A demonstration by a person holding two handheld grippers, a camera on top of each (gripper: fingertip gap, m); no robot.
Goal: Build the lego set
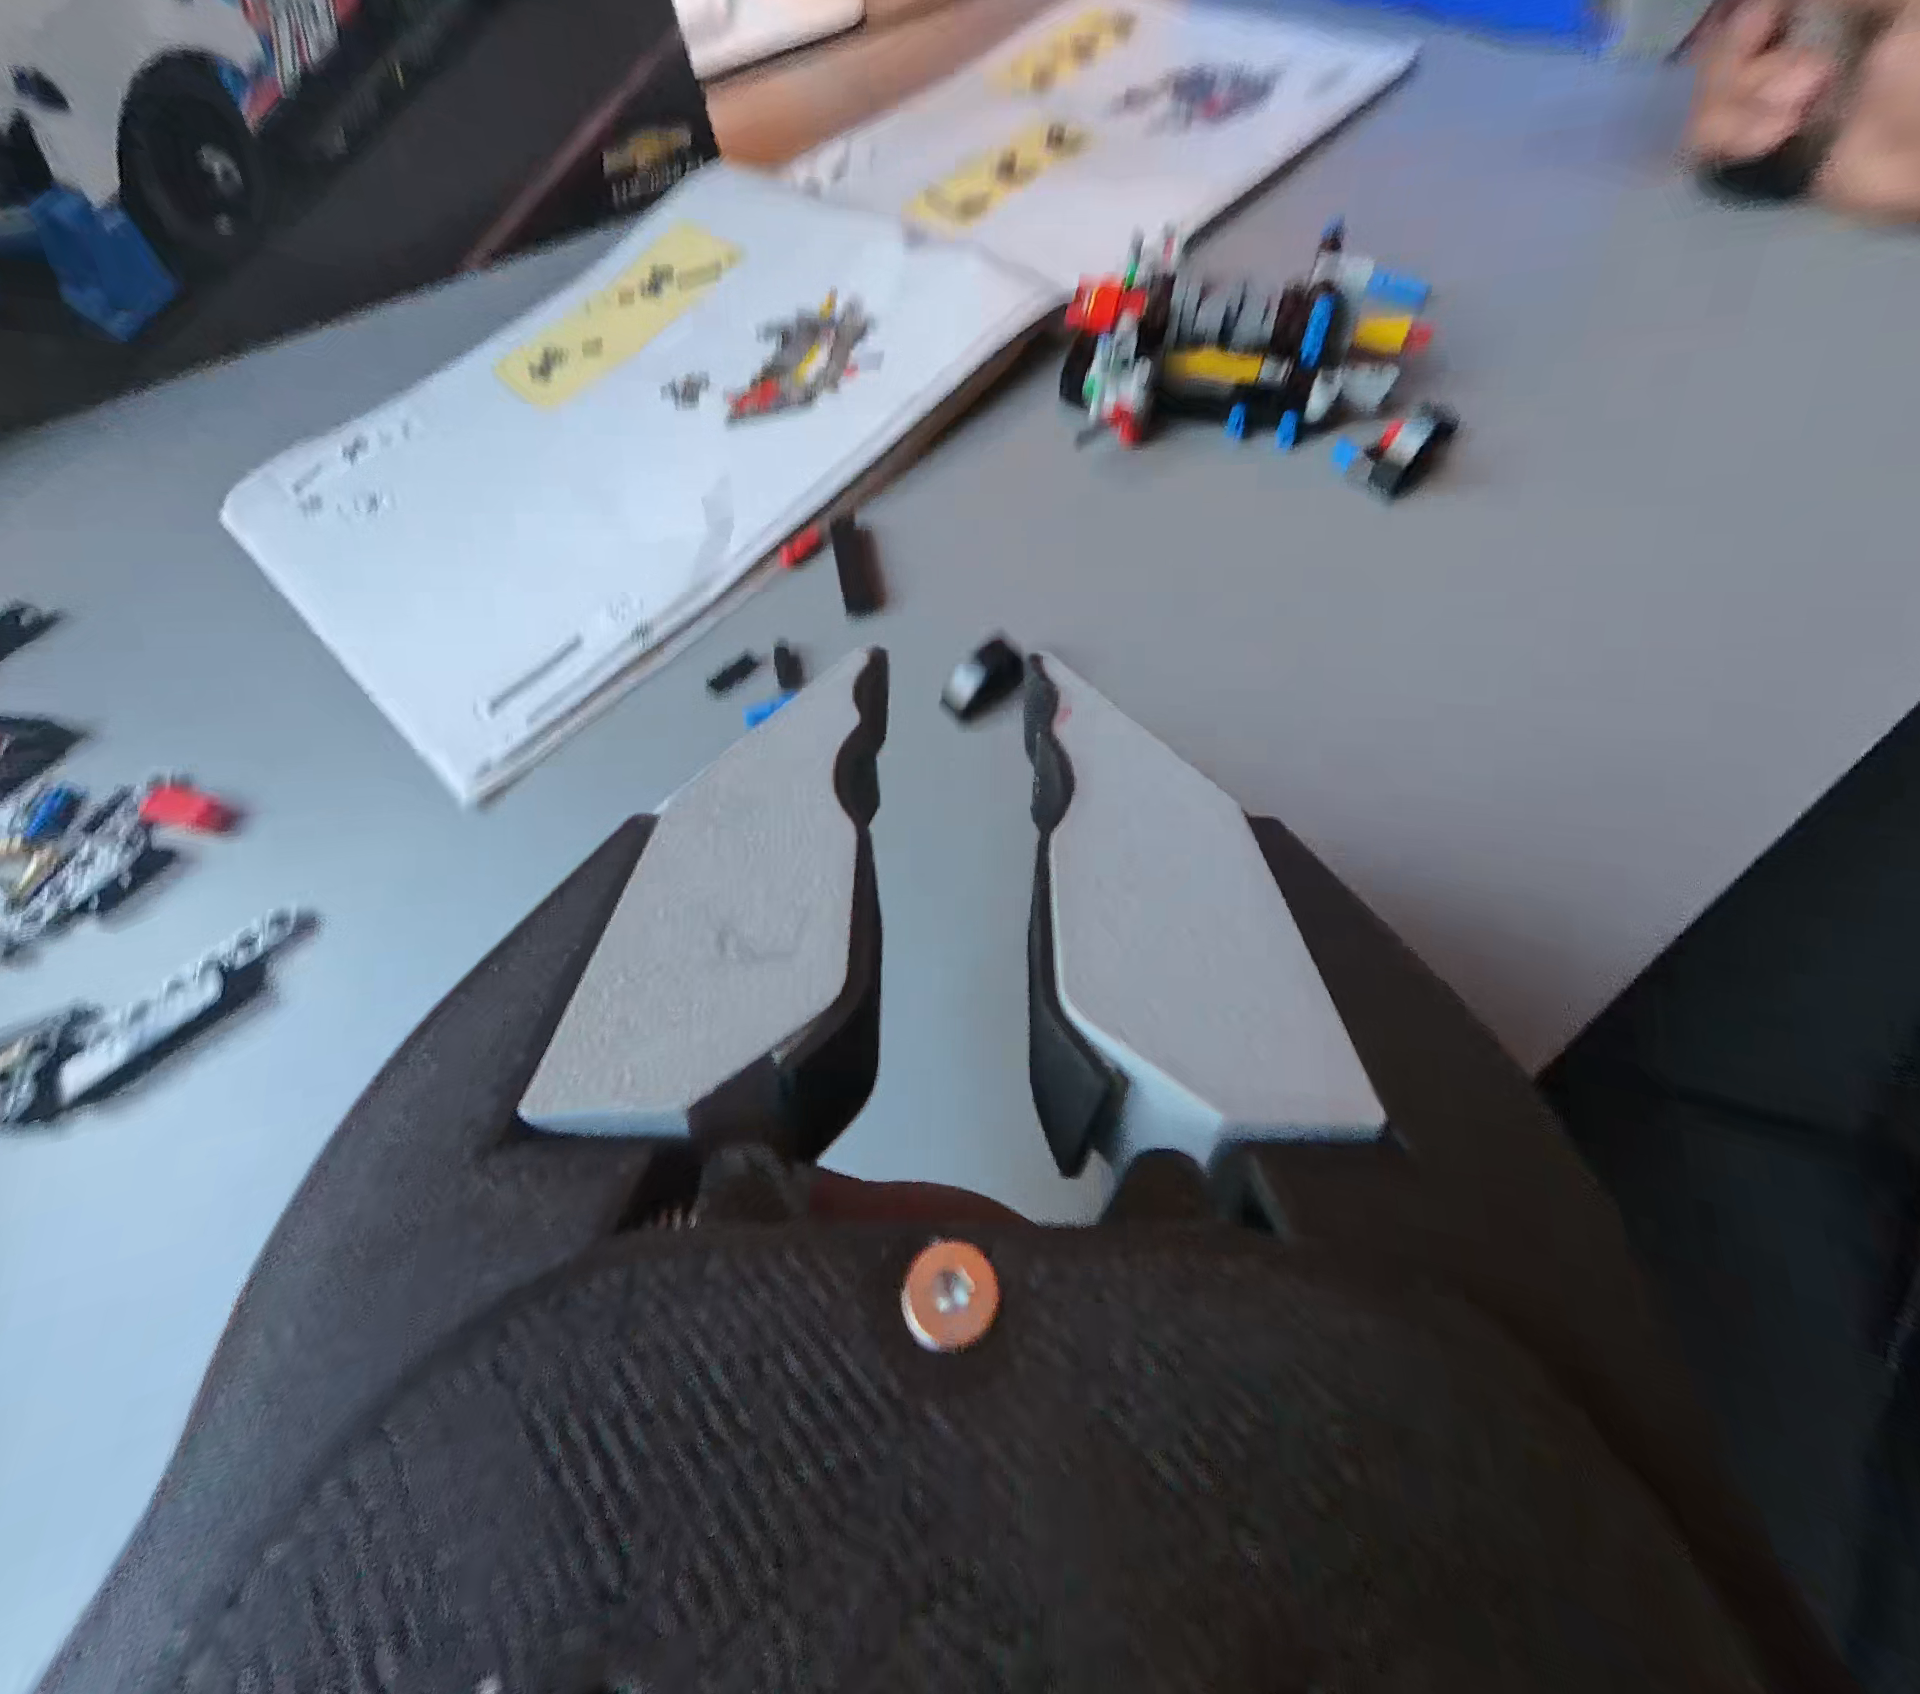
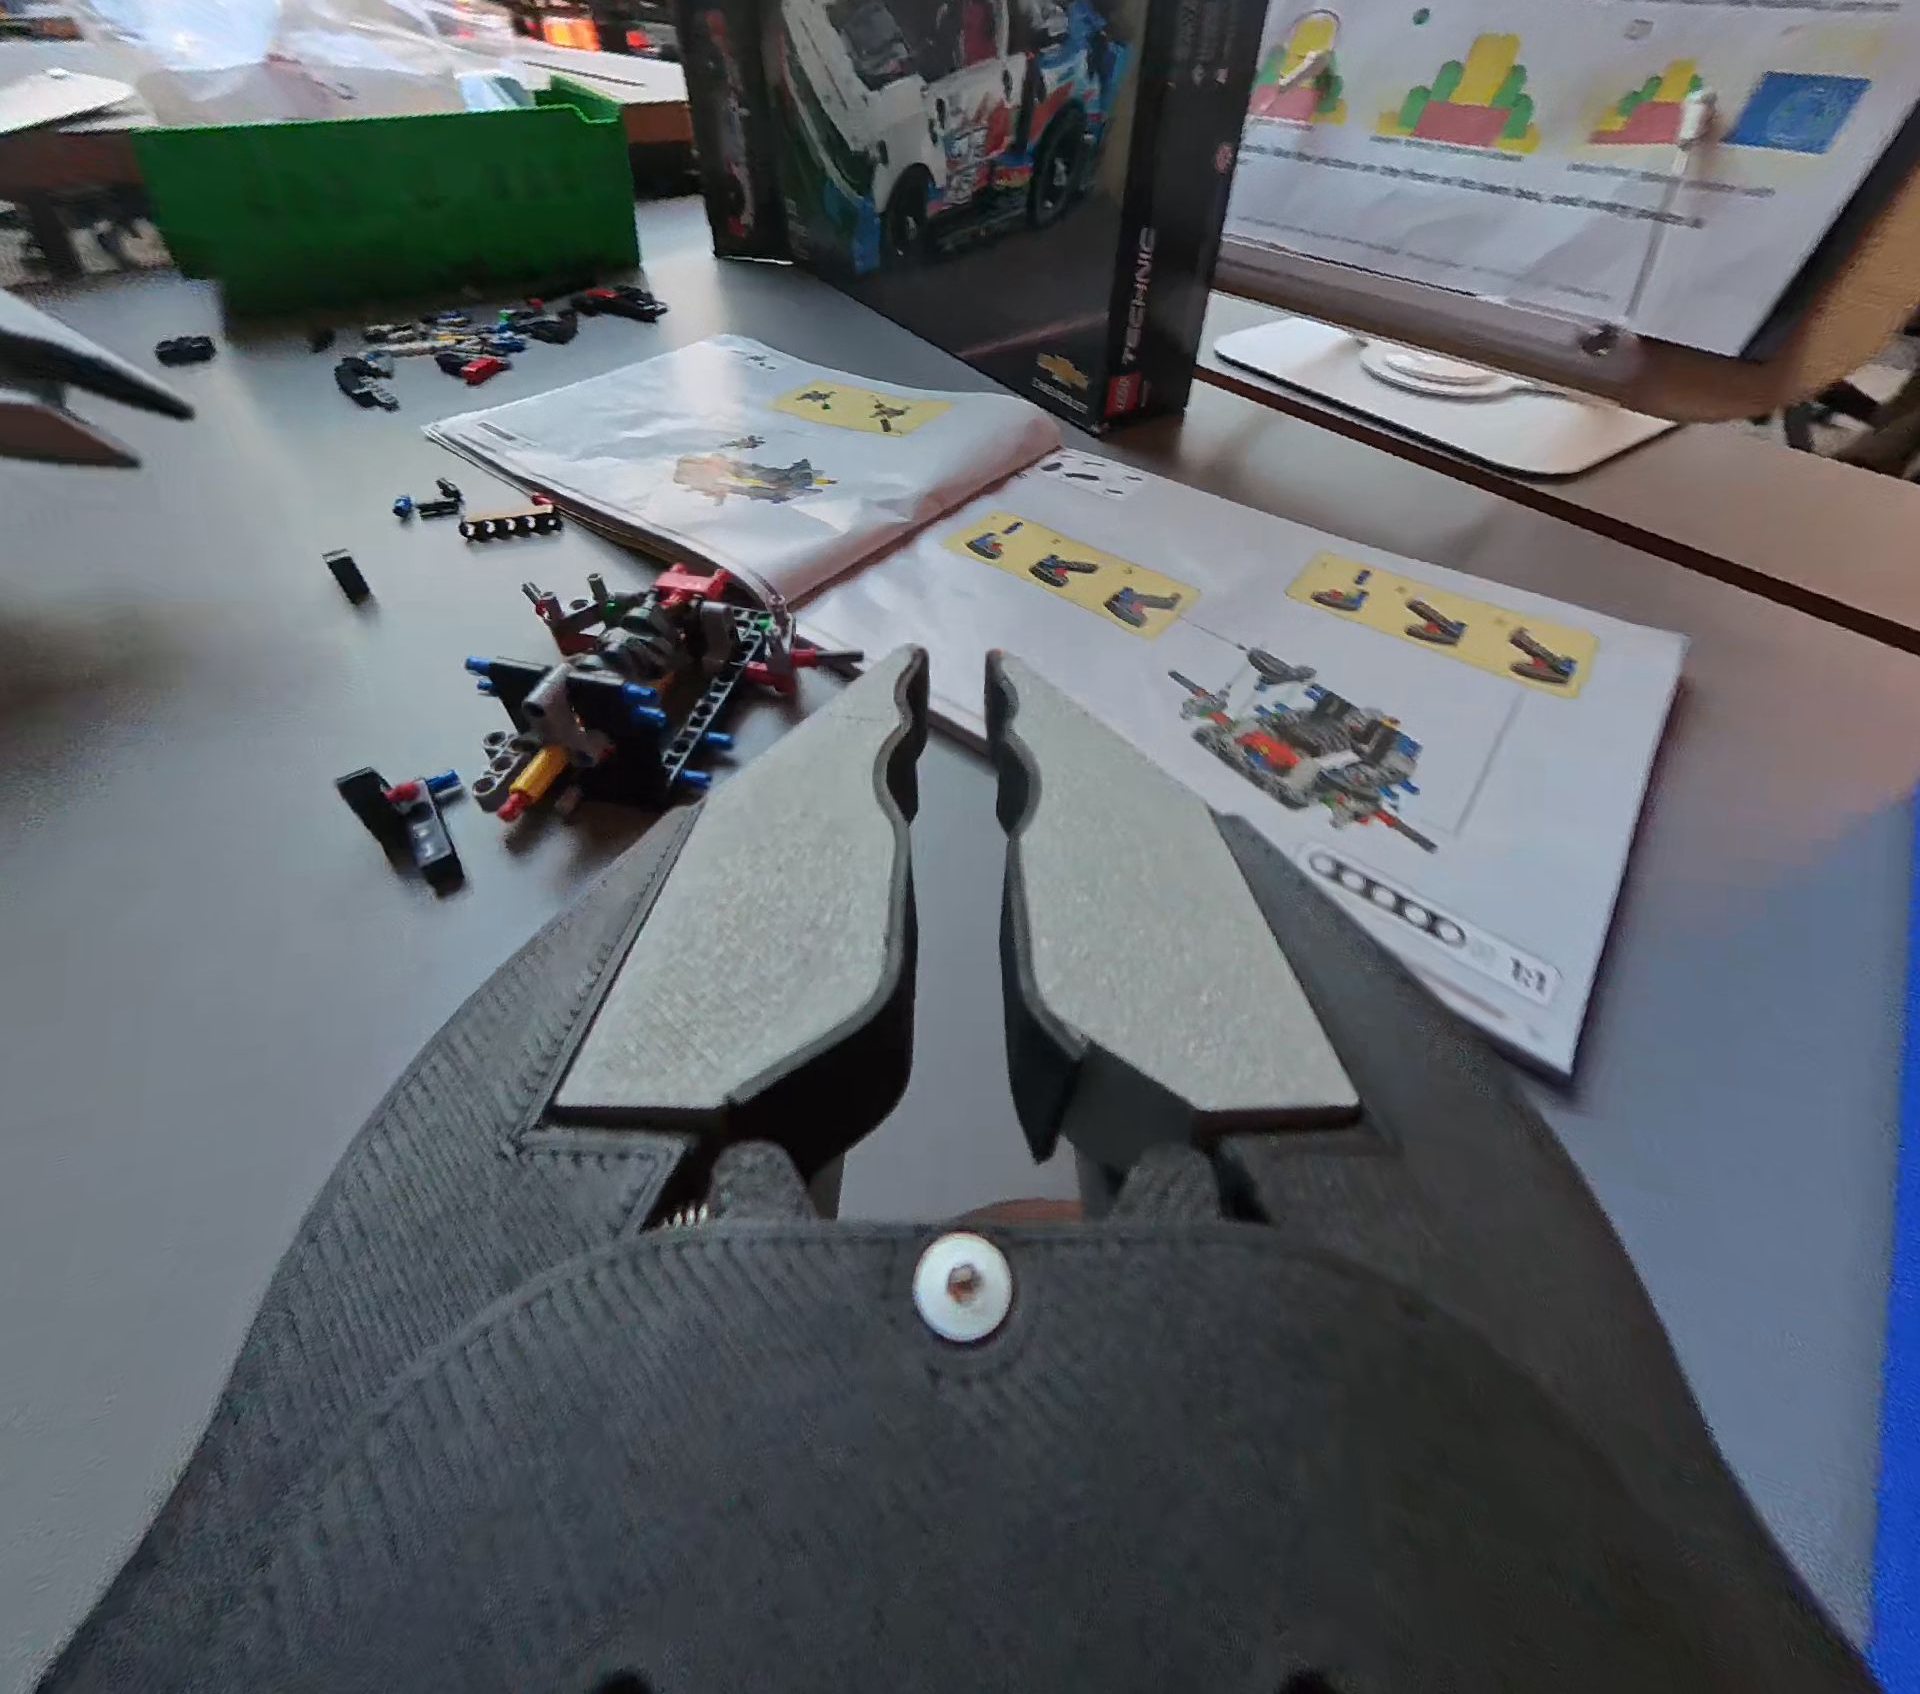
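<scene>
The left wrist view is blurred. My left gripper [image 1: 956, 668] hovers low over the grey table [image 1: 1455, 709], jaws apart, nothing between the pads. A small black piece [image 1: 982, 676] lies on the table just past the right fingertip. The partly built Lego assembly [image 1: 1247, 356] sits beyond, beside the open instruction booklet [image 1: 582, 522]. My right gripper [image 2: 956, 668] is over the booklet's near edge [image 2: 1247, 709], with a narrow bare gap between its pads. The assembly [image 2: 613, 699] lies just left of its fingertips, with a small black sub-assembly [image 2: 410, 818] nearby.
A black beam [image 1: 857, 564] and small pins lie by the booklet. Loose parts [image 2: 488, 335] lie before a green bin [image 2: 395, 200]. The set's box [image 2: 956, 86] and a monitor [image 2: 1558, 34] stand behind. A person [image 1: 1818, 34] is at the far right. The grippers' ends are close to 30 cm from one another. Between my left fingertips and the small black piece [image 1: 982, 676] there is roughly 6 cm.
</scene>
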